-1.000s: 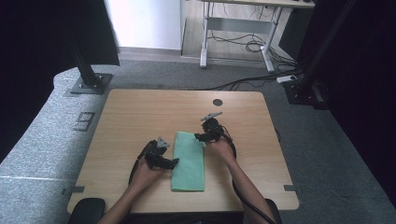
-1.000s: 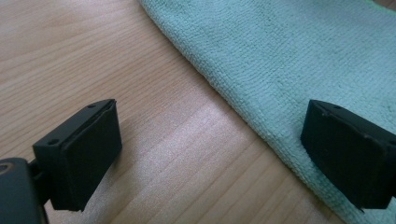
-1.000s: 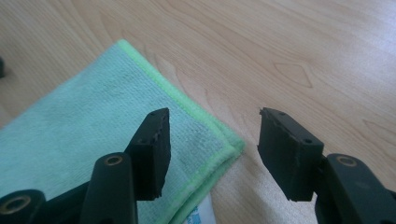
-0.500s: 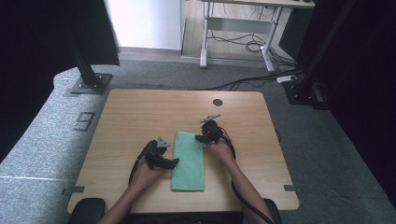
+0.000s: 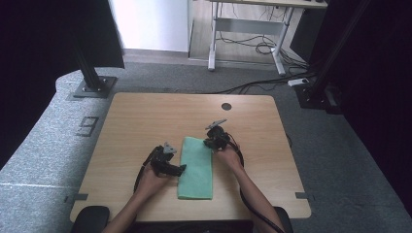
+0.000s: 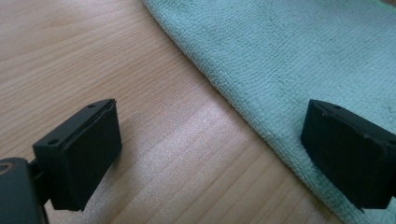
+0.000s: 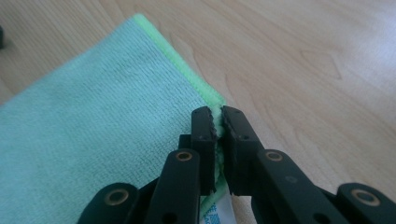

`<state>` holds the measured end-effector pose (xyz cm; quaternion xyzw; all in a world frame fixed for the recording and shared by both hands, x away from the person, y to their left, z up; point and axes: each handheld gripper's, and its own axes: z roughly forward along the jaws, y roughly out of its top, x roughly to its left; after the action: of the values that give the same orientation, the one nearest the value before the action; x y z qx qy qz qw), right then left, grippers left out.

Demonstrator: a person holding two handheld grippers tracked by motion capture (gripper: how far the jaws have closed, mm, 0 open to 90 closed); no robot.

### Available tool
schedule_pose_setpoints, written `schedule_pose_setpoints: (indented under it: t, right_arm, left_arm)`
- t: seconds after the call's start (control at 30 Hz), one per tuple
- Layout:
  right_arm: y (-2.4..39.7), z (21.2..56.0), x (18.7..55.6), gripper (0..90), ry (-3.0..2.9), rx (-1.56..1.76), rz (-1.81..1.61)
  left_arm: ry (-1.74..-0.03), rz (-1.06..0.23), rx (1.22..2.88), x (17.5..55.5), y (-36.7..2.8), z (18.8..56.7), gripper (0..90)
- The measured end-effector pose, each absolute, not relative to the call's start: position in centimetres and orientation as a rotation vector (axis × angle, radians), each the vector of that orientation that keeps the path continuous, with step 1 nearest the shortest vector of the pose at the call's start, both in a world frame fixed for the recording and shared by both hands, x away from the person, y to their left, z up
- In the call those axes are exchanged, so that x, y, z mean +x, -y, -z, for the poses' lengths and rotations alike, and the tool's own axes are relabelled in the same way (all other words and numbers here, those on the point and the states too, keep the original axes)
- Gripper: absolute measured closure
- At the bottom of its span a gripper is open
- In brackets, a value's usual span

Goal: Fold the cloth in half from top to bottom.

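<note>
- I'm looking at a dim room with a grey carpeted floor [image 5: 340,160], and in the middle of it a pale wooden desk [image 5: 145,121] with most of its top bare.
- On the near half of the desk lies a green cloth [image 5: 197,167], folded into a long flat strip that runs away from me, between my two grippers.
- I judge the cloth light, soft and limp: it will sag and drape as soon as it leaves the wood, so one pinch point will let the rest hang. The terry surface should give good friction, and nothing about it is fragile.
- The right gripper [image 7: 218,122] sits at the far right corner of the cloth; its fingers have just been closing and now pinch the brighter green hem between them. A white label [image 7: 219,212] pokes out just below.
- The left gripper [image 6: 210,154] hovers low at the cloth's left edge, its fingers spread wide, one over bare wood and one over the cloth, gripping nothing.
- I'd take the hemmed corners: they are thicker and easy to lift.
</note>
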<state>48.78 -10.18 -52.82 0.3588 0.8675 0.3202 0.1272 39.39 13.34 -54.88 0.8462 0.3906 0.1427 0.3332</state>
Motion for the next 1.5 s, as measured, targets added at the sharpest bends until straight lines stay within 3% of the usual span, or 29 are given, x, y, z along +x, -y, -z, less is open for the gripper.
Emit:
schedule_pose_setpoints:
  t: [0.93,1.5]
  right_arm:
    - [11.1,45.6,42.2,82.5,-2.498,0.759,-1.153]
    - [12.8,46.6,37.8,82.5,-2.524,0.723,-1.247]
  left_arm:
    - [-1.029,-0.379,2.209,39.3,-13.3,54.9,5.0]
    - [-1.032,-0.38,2.209,39.3,-13.3,54.9,5.0]
